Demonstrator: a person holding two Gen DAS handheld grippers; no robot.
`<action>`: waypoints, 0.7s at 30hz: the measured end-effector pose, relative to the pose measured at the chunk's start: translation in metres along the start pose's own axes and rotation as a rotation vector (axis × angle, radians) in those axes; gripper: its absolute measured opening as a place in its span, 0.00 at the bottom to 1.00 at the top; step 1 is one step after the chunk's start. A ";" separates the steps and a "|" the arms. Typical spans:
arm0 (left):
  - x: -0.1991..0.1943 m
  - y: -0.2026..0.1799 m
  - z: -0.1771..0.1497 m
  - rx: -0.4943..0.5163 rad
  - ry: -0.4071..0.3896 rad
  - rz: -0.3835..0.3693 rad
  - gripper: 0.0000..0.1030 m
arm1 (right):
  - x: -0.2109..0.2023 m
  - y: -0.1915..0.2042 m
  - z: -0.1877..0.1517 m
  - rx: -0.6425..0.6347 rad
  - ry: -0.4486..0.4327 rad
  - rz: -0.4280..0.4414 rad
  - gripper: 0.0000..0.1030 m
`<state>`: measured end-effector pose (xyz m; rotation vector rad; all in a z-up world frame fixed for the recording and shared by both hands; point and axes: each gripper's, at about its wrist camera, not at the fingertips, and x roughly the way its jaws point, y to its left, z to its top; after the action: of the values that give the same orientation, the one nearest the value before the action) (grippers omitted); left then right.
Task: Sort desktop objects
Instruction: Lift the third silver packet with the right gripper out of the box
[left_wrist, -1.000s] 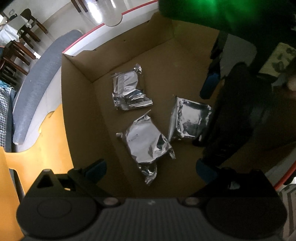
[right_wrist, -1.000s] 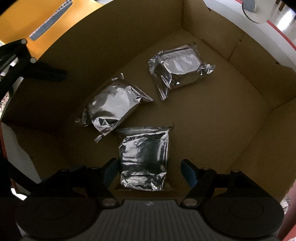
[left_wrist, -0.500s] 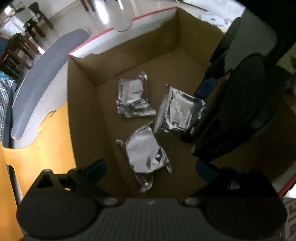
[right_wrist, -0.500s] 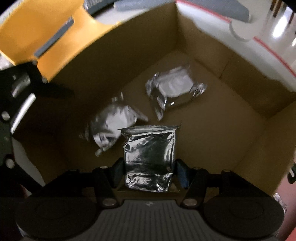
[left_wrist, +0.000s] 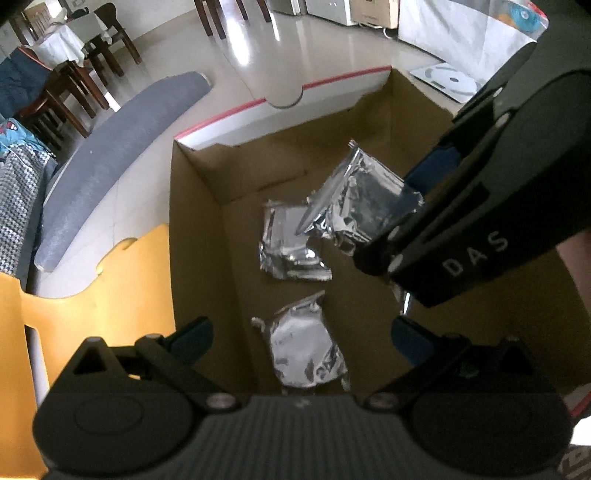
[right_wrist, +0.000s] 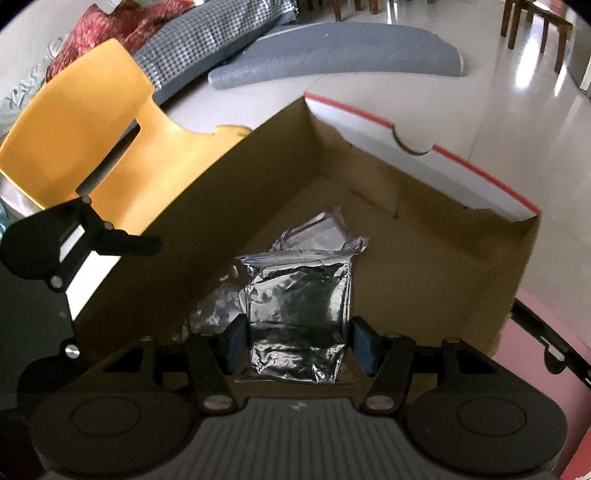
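Observation:
My right gripper (right_wrist: 295, 343) is shut on a silver foil pouch (right_wrist: 299, 314) and holds it above the floor of an open cardboard box (right_wrist: 424, 258). The left wrist view shows the same pouch (left_wrist: 362, 203) hanging from the right gripper (left_wrist: 410, 206) over the box (left_wrist: 195, 236). Two more foil pouches lie on the box floor, one in the middle (left_wrist: 288, 243) and one nearer me (left_wrist: 306, 350). My left gripper (left_wrist: 299, 336) hovers open above the nearer pouch with nothing between its fingers.
A yellow plastic chair (right_wrist: 85, 147) stands against the box's left side. A grey cushion (left_wrist: 118, 155) lies on the pale floor beyond. The box's white flap with a red edge (right_wrist: 443, 166) sticks up at the back. Dark wooden chairs (left_wrist: 74, 85) stand far off.
The right gripper closed on the foil pouch and lifted it off the box floor. Both grippers rose, so more of the room shows beyond the box.

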<state>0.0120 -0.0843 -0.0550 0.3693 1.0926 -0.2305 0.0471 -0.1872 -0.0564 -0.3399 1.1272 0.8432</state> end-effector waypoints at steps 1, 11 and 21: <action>-0.001 -0.001 0.002 0.000 -0.006 0.004 1.00 | 0.000 -0.001 0.000 0.005 -0.007 -0.002 0.56; -0.011 -0.006 0.016 -0.007 -0.061 -0.002 1.00 | -0.010 -0.008 0.003 0.036 -0.054 -0.012 0.56; -0.019 -0.011 0.030 -0.030 -0.099 -0.005 1.00 | -0.025 -0.018 0.006 0.080 -0.106 -0.017 0.56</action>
<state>0.0244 -0.1069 -0.0277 0.3246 0.9982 -0.2340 0.0601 -0.2056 -0.0345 -0.2358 1.0551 0.7899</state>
